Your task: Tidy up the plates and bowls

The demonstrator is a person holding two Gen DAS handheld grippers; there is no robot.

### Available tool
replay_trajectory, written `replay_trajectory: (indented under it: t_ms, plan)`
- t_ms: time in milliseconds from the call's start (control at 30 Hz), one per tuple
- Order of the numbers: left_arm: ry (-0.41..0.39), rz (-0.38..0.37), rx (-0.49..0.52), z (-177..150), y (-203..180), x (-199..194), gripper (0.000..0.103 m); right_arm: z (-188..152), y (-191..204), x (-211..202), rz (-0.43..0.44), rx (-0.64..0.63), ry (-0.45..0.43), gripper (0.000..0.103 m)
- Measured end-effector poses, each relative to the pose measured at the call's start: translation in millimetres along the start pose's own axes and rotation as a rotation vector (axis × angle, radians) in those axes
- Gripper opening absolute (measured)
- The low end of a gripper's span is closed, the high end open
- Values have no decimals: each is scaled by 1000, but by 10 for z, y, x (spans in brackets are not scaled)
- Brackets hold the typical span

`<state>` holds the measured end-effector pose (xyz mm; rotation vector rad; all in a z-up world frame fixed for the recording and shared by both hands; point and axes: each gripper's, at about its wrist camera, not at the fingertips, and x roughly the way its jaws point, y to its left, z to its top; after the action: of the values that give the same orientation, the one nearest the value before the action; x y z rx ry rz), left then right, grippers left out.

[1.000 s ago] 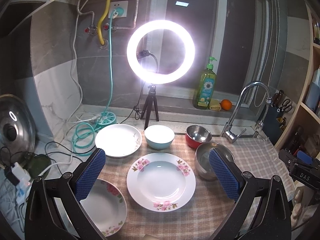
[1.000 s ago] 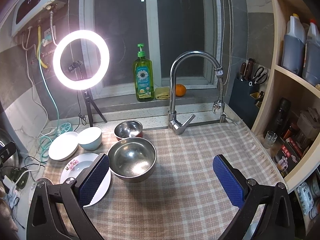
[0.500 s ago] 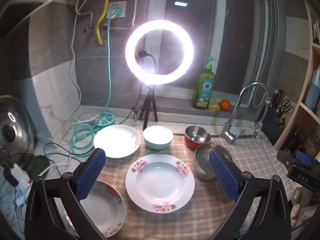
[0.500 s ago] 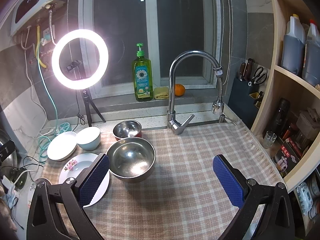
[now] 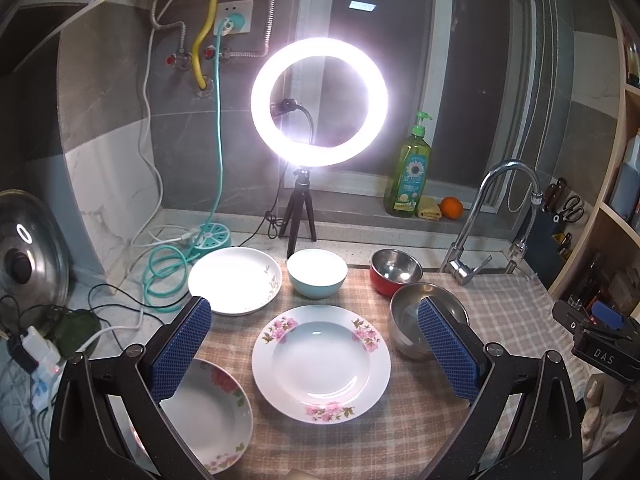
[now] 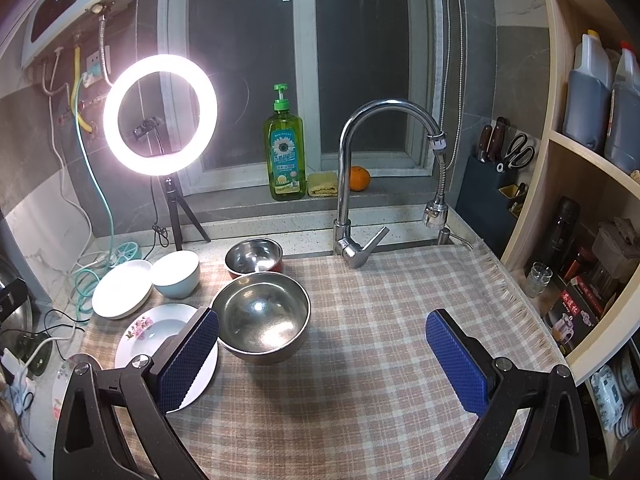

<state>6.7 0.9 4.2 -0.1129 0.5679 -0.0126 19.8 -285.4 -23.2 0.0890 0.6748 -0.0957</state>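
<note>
On the checked cloth [image 6: 380,320] stand 3 plates [image 5: 321,362] and 3 bowls [image 6: 261,322]; both grippers, left [image 5: 316,352] and right [image 6: 322,354], are wide apart, holding nothing.

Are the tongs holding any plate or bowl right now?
No. The left tongs and the right tongs are both open and hold nothing; the dishes all sit on the checked cloth.

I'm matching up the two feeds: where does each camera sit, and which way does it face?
Left wrist: on the left gripper, facing the ring light over the floral plate; only its open fingers show.
Right wrist: on the right gripper, facing the faucet over checked cloth; open fingers show.
Shared: large steel bowl, soap bottle.
</note>
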Motion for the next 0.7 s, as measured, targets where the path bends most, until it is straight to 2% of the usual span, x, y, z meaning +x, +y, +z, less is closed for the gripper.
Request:
replay_trajectory:
  t_ms: [700]
  plan:
    - [2, 1, -1, -8, 4, 5, 102, -21, -7, 19, -1, -4, 4, 102]
